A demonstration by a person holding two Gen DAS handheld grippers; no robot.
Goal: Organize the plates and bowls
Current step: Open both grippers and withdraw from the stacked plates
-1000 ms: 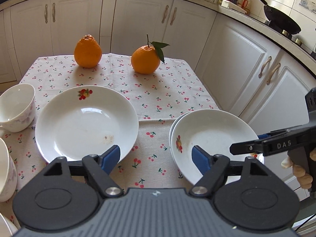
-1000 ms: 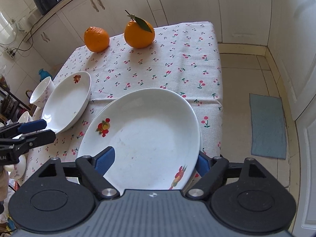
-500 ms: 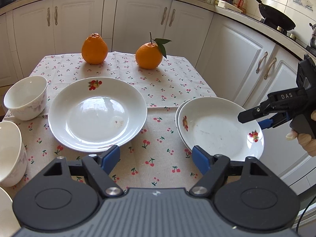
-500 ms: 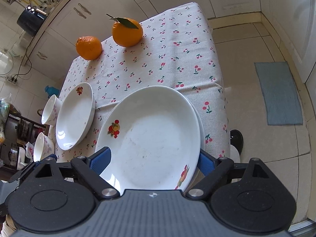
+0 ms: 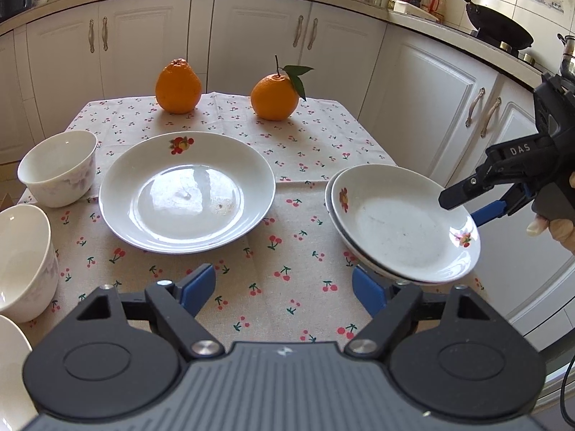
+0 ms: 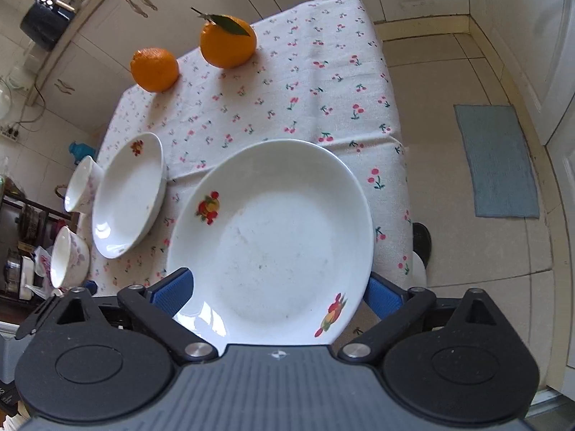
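Observation:
A white plate with a fruit print (image 5: 187, 194) lies in the middle of the cherry tablecloth. Two stacked white plates (image 5: 402, 222) sit at the table's right edge; they fill the right wrist view (image 6: 273, 240). My right gripper (image 5: 463, 204) is open at the stack's right rim, its jaws spread wide on either side of the plates (image 6: 278, 292). My left gripper (image 5: 284, 289) is open and empty over the tablecloth near the front edge. White bowls stand at the left: one far (image 5: 59, 167), one nearer (image 5: 21, 262).
Two oranges (image 5: 178, 86) (image 5: 275, 91) sit at the far end of the table. White kitchen cabinets (image 5: 424, 100) run behind and to the right. A grey floor mat (image 6: 497, 160) lies on the tiles right of the table.
My left gripper has pulled back and risen, so more of the table shows. My right gripper has lifted and tilted down over the stacked plates, still open.

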